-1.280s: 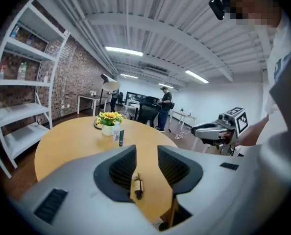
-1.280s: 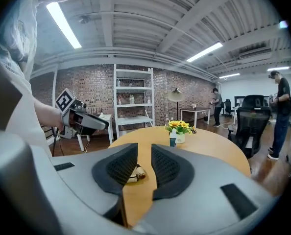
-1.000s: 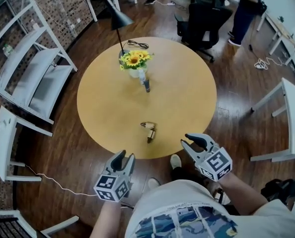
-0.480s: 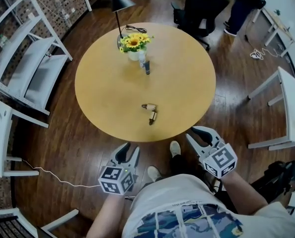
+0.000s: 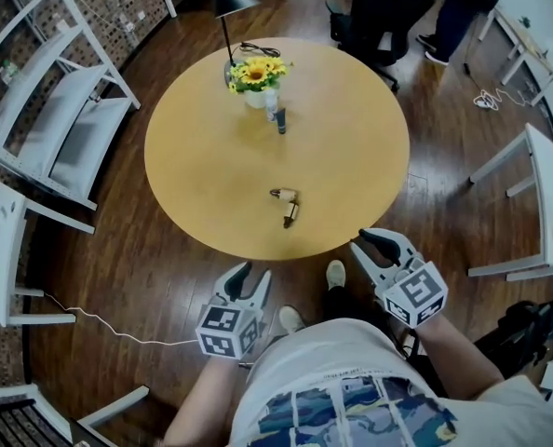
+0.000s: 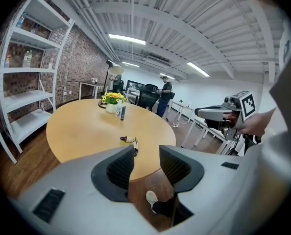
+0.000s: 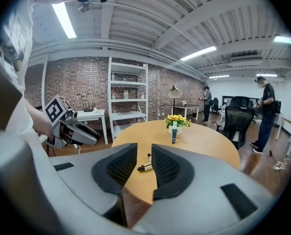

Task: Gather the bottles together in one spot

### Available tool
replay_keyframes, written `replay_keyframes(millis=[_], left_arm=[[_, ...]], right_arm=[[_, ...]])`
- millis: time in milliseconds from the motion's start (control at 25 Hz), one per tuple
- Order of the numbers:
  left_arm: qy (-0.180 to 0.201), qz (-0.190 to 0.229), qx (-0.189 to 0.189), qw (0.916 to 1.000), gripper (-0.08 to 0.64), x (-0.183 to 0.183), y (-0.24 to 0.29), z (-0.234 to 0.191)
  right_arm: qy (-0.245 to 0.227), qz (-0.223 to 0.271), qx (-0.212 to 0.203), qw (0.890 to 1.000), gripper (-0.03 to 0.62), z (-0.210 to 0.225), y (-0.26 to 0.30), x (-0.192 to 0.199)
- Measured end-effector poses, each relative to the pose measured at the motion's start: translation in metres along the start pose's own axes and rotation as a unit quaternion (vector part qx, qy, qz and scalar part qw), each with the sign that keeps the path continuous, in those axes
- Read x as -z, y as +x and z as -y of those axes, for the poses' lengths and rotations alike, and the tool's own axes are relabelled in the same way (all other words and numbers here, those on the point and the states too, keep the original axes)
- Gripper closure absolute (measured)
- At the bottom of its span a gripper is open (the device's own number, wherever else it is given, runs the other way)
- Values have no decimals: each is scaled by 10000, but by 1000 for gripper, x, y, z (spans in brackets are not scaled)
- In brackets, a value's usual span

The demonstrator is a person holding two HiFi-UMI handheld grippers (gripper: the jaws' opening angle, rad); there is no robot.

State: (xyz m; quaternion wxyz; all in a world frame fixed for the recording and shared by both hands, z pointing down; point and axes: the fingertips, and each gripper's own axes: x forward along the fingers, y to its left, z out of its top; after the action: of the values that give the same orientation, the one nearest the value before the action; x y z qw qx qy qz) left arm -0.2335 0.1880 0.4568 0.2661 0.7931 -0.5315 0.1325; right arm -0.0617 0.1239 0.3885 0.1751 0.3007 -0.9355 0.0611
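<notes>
Near the front edge of the round tabletop [image 5: 211, 166], two small bottles lie on their sides: a pale bottle [image 5: 282, 195] and a brown bottle [image 5: 290, 214], just beside each other at an angle; whether they touch cannot be told. At the far side, two more stand upright in front of the vase of sunflowers [image 5: 255, 77]: a clear bottle [image 5: 271, 106] and, just beside it, a dark bottle [image 5: 280, 120]. The two pairs are well apart.

Your left hand-held gripper [image 5: 253, 271] hangs over the wooden floor [image 5: 155, 277], short of the tabletop's near edge. Its jaws have just been opening and stand apart with nothing between them. Your right hand-held gripper [image 5: 362, 240] sits close to that same edge, to the right of the lying pair, its jaws also parted and empty.
</notes>
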Motion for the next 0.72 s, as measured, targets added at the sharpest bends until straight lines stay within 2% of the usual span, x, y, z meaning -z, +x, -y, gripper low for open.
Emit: replay_keyframes(millis=[120,440,600,720], left_arm=[[23,-183,60,9998,411,5,14,1],[144,-837,127,9963,383,28,88,5],[18,-1154,-30,9933,382,42,142,-6],[56,-1441,-350,9889,354,53,180,-22]], right_arm=[[65,81,-83,9999,466,6,5,-4],[137,-72,-160,9998,446,51,12,8],[32,-149,-298,9994,446,82,21,13],[-52,-154,-416,9990,445,106,29,14]])
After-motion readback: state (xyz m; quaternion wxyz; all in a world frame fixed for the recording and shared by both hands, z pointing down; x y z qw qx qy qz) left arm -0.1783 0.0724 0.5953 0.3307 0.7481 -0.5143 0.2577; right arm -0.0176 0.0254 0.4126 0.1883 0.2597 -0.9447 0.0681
